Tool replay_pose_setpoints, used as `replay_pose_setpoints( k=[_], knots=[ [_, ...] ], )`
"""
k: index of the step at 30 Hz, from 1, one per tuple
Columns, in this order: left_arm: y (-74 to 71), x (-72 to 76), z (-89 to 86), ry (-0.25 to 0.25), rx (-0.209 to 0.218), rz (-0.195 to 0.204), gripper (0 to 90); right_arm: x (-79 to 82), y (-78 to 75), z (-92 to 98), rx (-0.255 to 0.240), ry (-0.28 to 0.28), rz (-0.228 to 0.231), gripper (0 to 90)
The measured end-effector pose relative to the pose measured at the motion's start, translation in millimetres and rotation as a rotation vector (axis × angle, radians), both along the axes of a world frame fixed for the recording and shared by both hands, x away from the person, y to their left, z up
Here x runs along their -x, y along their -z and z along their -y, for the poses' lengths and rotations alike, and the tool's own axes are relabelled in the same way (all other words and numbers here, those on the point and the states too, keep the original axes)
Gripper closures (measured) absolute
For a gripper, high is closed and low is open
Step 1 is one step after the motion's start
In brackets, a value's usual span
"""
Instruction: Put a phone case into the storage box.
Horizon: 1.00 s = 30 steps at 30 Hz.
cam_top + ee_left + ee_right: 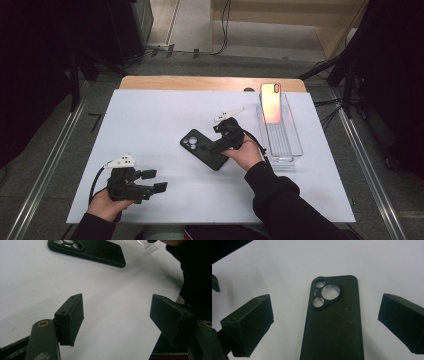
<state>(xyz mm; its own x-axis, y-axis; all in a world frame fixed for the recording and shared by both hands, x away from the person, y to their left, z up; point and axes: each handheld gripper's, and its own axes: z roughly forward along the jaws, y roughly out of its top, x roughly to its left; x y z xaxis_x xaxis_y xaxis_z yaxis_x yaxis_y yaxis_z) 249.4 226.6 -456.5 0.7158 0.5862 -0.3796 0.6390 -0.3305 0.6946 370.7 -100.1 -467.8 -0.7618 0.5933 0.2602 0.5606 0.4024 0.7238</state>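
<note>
the right gripper (pixel 325 322) hangs spread wide over the flat black rubbery phone case (pixel 333 322), its jaws on either side, not touching. the left gripper (pixel 116 317) rests spread over the bare white table sheet (pixel 37 285).

Bright even light on white table (pixel 150 125), dark surrounds, soft shadows, slight blur in gripper views w/ close jaws.

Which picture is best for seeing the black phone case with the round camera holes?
The right gripper view: the black phone case with round camera holes lies large and close between the open right gripper, though its lower end is cut off. The high view shows it whole but small. The left gripper view shows it far off, partly cut off.
</note>
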Motion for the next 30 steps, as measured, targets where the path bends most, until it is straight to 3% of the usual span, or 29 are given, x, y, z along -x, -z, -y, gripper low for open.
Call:
replay_pose_setpoints(
  k=[8, 22, 30],
  knots=[
    [0.2, 0.0, -0.2, 0.003, -0.001, -0.001, 27.6, -0.5, 10.7, -6.5, 0.034, -0.003, -0.034, 0.0],
    [-0.2, 0.3, -1.0, 0.0, 0.001, -0.002, 27.6, 3.4, 39.4, -15.5, 0.117, -0.006, -0.051, 0.0],
    [-0.7, -0.5, -3.4, -0.014, 0.002, 0.003, 27.6, 6.2, 43.8, -19.2, 0.145, -0.01, -0.027, 0.0]
  ],
)
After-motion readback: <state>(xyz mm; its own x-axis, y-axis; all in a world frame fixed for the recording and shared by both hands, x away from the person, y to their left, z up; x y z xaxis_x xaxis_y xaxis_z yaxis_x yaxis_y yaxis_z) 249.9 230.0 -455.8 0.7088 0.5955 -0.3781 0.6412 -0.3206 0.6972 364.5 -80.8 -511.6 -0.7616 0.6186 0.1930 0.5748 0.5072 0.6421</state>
